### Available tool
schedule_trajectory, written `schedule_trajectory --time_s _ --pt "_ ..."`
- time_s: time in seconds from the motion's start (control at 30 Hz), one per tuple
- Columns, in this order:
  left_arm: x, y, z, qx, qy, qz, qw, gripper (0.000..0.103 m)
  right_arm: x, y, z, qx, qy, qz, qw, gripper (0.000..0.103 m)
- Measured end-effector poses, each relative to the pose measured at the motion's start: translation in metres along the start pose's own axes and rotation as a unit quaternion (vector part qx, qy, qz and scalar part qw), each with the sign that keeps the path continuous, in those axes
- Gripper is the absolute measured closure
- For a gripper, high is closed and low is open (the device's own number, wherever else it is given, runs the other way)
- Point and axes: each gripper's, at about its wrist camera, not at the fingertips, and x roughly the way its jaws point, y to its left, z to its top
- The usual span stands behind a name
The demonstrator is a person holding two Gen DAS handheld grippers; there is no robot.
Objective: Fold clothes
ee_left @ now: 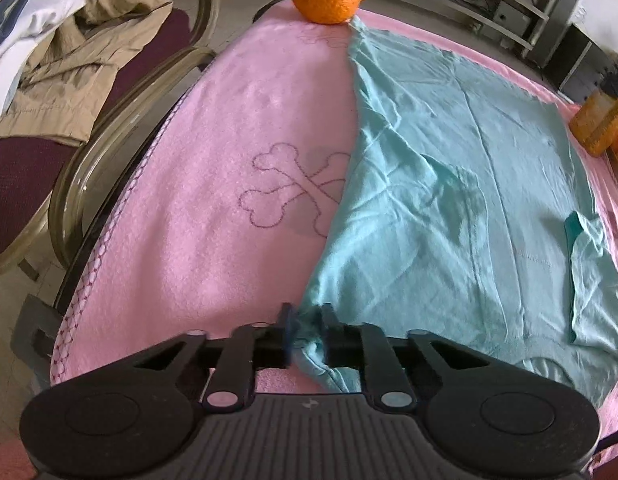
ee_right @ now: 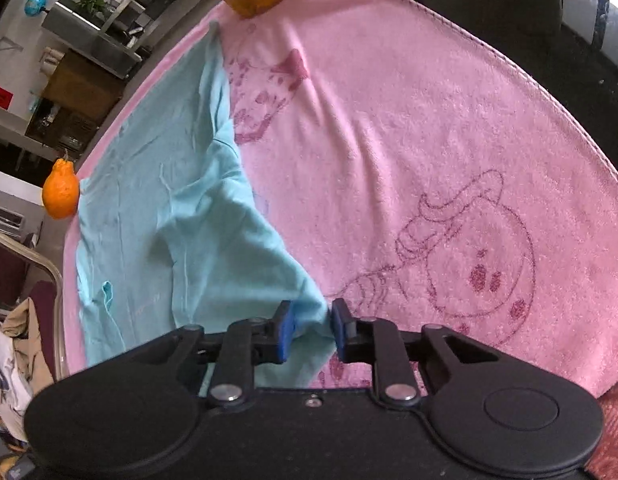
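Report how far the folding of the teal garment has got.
Done: the teal garment lies spread on the pink towel, wrinkled, with no fold visible. In hand: the left gripper is shut on one near corner; the right gripper has the other corner between its pads. Left: every fold remains.

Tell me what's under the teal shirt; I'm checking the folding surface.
A pink towel lies under the teal shirt, showing around its edges. What the towel rests on is covered.
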Motion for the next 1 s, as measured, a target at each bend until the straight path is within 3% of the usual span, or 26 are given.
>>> schedule_trajectory --time_s 0.03,0.07,0.2,0.3,0.37,0.43,0.5,0.53,0.63,0.73,0.77,0.83,0.97,1.0 --pt "-0.002 -0.002 -0.001 0.006 -0.004 0.006 1.0 0.099 -0.001 0.004 -0.001 -0.011 -0.004 -0.005 1.0 0.098" --pt "-0.005 -0.003 -0.002 0.011 -0.008 0.014 0.9998 0.099 -0.002 0.008 -0.002 -0.023 -0.008 -0.011 1.0 0.1" --pt "-0.01 -0.001 -0.007 0.009 -0.004 0.041 0.9991 0.099 -0.025 0.027 -0.013 -0.094 -0.07 -0.059 0.991 0.1" --pt "-0.008 -0.006 -0.008 0.026 -0.004 0.057 0.998 0.097 -0.014 0.031 -0.011 -0.119 -0.06 -0.087 0.987 0.1" --pt "-0.007 -0.01 -0.009 0.04 -0.007 0.07 0.9967 0.087 -0.007 0.034 -0.012 -0.131 -0.047 -0.097 0.986 0.099" --pt "-0.011 -0.008 -0.009 0.037 -0.012 0.078 0.9962 0.079 -0.007 0.035 -0.013 -0.135 -0.043 -0.101 0.985 0.091" --pt "-0.018 -0.003 -0.01 0.029 -0.029 0.089 0.9952 0.079 -0.018 0.031 -0.012 -0.115 -0.058 -0.088 0.988 0.077" --pt "-0.024 -0.003 -0.011 0.027 -0.04 0.09 0.9948 0.085 -0.025 0.028 -0.014 -0.104 -0.068 -0.074 0.989 0.073" --pt "-0.038 -0.008 -0.016 0.041 -0.061 0.029 0.9969 0.087 -0.043 0.018 -0.022 -0.075 -0.087 -0.003 0.993 0.074" --pt "-0.038 -0.032 -0.024 0.085 -0.045 -0.049 0.9942 0.084 -0.04 0.026 -0.032 -0.096 -0.057 0.068 0.991 0.074" --pt "-0.037 -0.042 -0.029 0.105 -0.04 -0.06 0.9919 0.084 -0.034 0.033 -0.037 -0.114 -0.039 0.081 0.989 0.074" --pt "-0.031 -0.063 -0.038 0.149 -0.035 -0.058 0.9865 0.082 -0.025 0.047 -0.047 -0.148 -0.024 0.083 0.985 0.077" --pt "-0.015 -0.084 -0.044 0.197 -0.044 -0.026 0.9791 0.082 -0.003 0.072 -0.06 -0.219 -0.032 0.026 0.975 0.086" --pt "-0.012 -0.087 -0.045 0.208 -0.047 -0.021 0.9768 0.086 0.004 0.076 -0.062 -0.231 -0.038 0.006 0.972 0.087"
